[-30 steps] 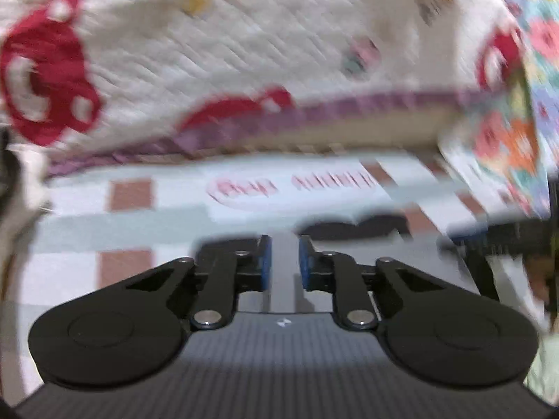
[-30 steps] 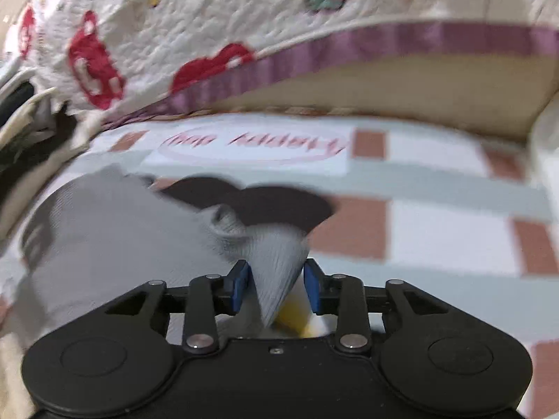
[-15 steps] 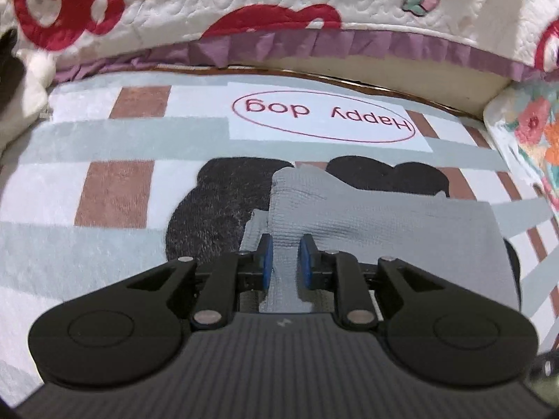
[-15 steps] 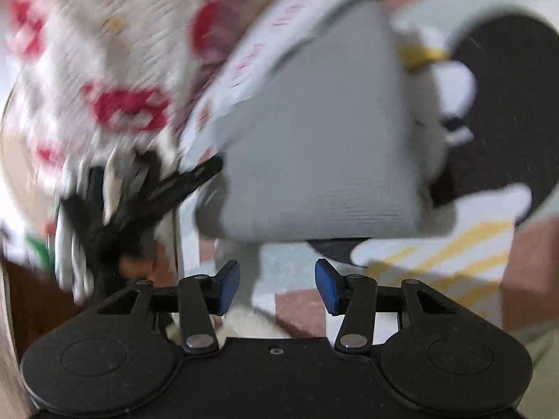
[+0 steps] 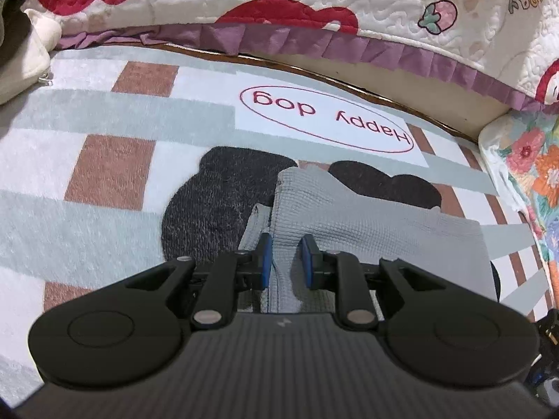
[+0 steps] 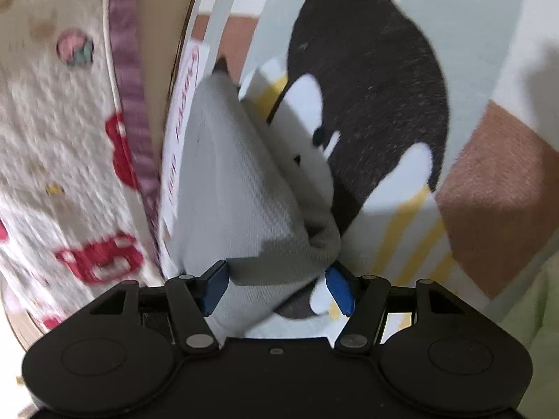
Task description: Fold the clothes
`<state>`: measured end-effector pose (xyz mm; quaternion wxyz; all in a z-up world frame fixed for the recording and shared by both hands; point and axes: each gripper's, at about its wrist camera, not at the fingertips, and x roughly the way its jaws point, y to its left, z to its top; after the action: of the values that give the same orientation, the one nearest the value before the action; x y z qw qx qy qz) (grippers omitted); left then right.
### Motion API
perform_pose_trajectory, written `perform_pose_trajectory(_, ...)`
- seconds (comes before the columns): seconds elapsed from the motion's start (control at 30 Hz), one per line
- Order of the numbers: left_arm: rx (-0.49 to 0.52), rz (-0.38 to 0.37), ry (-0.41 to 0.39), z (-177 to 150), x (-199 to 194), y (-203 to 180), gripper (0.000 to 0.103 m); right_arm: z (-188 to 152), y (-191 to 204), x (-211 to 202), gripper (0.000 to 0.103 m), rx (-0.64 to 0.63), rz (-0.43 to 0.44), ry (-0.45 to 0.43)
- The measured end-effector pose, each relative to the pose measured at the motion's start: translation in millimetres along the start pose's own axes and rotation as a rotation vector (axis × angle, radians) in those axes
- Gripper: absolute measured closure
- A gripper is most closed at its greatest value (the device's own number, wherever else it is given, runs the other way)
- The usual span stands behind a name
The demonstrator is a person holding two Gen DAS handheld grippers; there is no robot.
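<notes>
A grey ribbed garment (image 5: 384,237) lies folded on the patterned rug (image 5: 104,160), over the rug's black dog figure. My left gripper (image 5: 287,262) is low over its near left edge and shut on a thick fold of the grey cloth, which fills the narrow gap between the blue pads (image 5: 265,262). In the right wrist view the same grey garment (image 6: 230,174) runs away from my right gripper (image 6: 277,288). Its jaws are opening, and a folded corner of the cloth sits loosely between the wide-apart pads (image 6: 339,289).
A quilted white bedspread (image 5: 279,0) with red prints and a purple frill hangs along the rug's far side. A floral cloth (image 5: 534,160) lies at the right and a white cloth (image 5: 24,59) at the far left. Pale green fabric (image 6: 531,296) shows at the right wrist view's lower right.
The right gripper has rolled far over, moved sideways and spread its jaws, letting go of the grey cloth it pinched. The left gripper has sunk a little, still holding the fold.
</notes>
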<state>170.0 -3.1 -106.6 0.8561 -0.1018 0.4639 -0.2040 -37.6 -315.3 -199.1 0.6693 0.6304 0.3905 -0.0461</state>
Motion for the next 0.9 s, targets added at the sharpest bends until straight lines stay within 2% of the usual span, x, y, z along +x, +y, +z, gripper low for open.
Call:
perform_pose_trajectory(0.13,-0.029,-0.015,0.005,1.8,1.2,5.3,0.084,-6.6,10.7,10.4,0.033,-0.243,0.067,-0.059)
perform_pose_trajectory(0.17,-0.037,-0.017,0.005,1.7,1.0,6.4,0.084,-6.7,12.4,10.2,0.033,-0.260,0.060,-0.074)
perform_pose_trajectory(0.2,-0.043,-0.016,0.003,1.4,0.7,6.7,0.084,-6.7,14.1,10.0,0.037,-0.277,0.052,-0.088)
perform_pose_trajectory(0.23,-0.049,-0.009,0.004,0.7,-0.3,5.4,0.084,-6.1,16.6,10.0,0.050,-0.306,0.041,-0.104)
perform_pose_trajectory(0.3,-0.058,0.011,0.011,-1.3,-4.0,0.3,0.082,-1.6,26.8,10.4,0.070,-0.425,0.001,-0.144)
perform_pose_trajectory(0.4,-0.065,0.026,0.027,-3.7,-11.0,-9.4,0.081,0.7,54.2,3.2,0.076,-0.661,-0.033,-0.202)
perform_pose_trajectory(0.43,-0.051,-0.004,0.036,-4.1,-15.7,-16.7,0.080,-1.2,68.4,-3.1,0.077,-0.774,-0.047,-0.247)
perform_pose_trajectory(0.47,-0.028,-0.036,0.035,-4.9,-19.0,-23.6,0.073,1.6,80.1,-8.0,0.078,-0.840,-0.059,-0.287)
perform_pose_trajectory(0.5,-0.002,-0.042,0.021,-5.8,-19.5,-28.0,0.066,11.0,88.2,-6.9,0.078,-0.858,-0.087,-0.310)
perform_pose_trajectory(0.57,0.050,-0.023,-0.022,-7.9,-17.8,-33.9,0.059,39.1,94.2,-0.8,0.076,-0.852,-0.185,-0.315)
perform_pose_trajectory(0.6,0.076,-0.013,-0.043,-8.9,-17.0,-36.8,0.058,51.9,93.6,2.0,0.071,-0.832,-0.215,-0.311)
perform_pose_trajectory(0.67,0.115,0.003,-0.079,-11.1,-15.3,-39.6,0.051,71.4,75.2,5.9,0.066,-0.710,-0.181,-0.269)
perform_pose_trajectory(0.73,0.054,0.007,-0.072,-14.0,-12.1,-28.1,0.044,78.6,59.2,5.4,0.054,-0.631,-0.145,-0.268)
perform_pose_trajectory(0.77,0.001,0.010,-0.053,-14.7,-10.5,-21.0,0.039,76.7,55.3,4.0,0.053,-0.625,-0.136,-0.268)
perform_pose_trajectory(0.9,-0.260,-0.018,0.008,-21.9,-21.6,1.2,0.037,73.1,44.8,-1.2,0.048,-0.596,-0.100,-0.257)
